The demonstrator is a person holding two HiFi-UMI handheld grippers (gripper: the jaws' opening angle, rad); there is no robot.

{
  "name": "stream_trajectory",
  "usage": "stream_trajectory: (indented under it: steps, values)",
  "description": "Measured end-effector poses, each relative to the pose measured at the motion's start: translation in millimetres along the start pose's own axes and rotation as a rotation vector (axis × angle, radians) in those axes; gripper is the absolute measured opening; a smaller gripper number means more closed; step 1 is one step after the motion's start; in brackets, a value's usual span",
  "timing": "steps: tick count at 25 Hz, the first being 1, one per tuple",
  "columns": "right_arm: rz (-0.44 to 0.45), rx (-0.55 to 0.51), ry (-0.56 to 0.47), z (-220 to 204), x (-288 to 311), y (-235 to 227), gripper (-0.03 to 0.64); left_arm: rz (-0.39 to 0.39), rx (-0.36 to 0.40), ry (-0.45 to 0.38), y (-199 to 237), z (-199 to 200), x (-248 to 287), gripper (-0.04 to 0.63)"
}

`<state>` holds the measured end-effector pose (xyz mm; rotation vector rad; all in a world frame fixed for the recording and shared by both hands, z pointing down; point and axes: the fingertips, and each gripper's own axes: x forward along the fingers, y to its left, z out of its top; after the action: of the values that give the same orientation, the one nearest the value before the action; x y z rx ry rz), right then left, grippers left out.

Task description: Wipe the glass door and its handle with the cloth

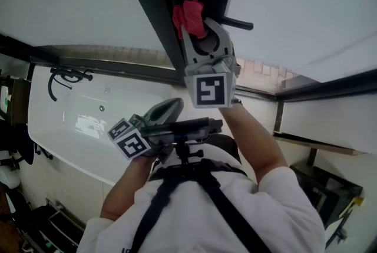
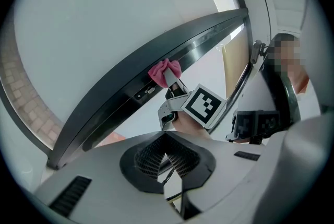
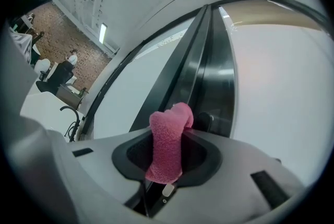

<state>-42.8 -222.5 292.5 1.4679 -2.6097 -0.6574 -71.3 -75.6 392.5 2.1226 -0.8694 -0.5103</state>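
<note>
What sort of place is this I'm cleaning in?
Likely an office or commercial building: a dark-framed glass door, brick paving outside, and a person seated beyond the glass.

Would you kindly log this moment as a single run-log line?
right gripper: shut on pink cloth | cloth against dark door frame | left gripper: shut, empty, away from door

Reaches up with the right arm (image 1: 256,143), forearm bare below a white sleeve (image 1: 283,193), and holds the right gripper (image 1: 194,26) high, jaws pointing up and away. Clamps a pink cloth (image 1: 189,13) between those jaws, with a bunched tuft poking out past the tips. Holds the left gripper (image 1: 171,107) low, close to the chest, tilted up toward the right one. Presses its jaws together on nothing.
</note>
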Motion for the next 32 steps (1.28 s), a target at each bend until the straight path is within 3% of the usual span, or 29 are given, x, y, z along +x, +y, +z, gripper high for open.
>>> stream_trajectory:
  steps: [9,21,26,32]
  values:
    - [0.019,0.031,0.057,-28,-5,8,0.101,0.002,0.003,-0.002,-1,3,2,-0.008]
    - [0.052,-0.015,0.125,-56,-9,17,0.101,0.006,0.000,-0.001,-1,3,3,-0.008]
    - [0.063,-0.032,0.144,-64,-11,21,0.101,0.017,0.057,0.020,-3,4,7,-0.008]
    - [0.077,-0.043,0.155,-71,-12,26,0.101,0.021,0.047,-0.004,-3,7,7,-0.008]
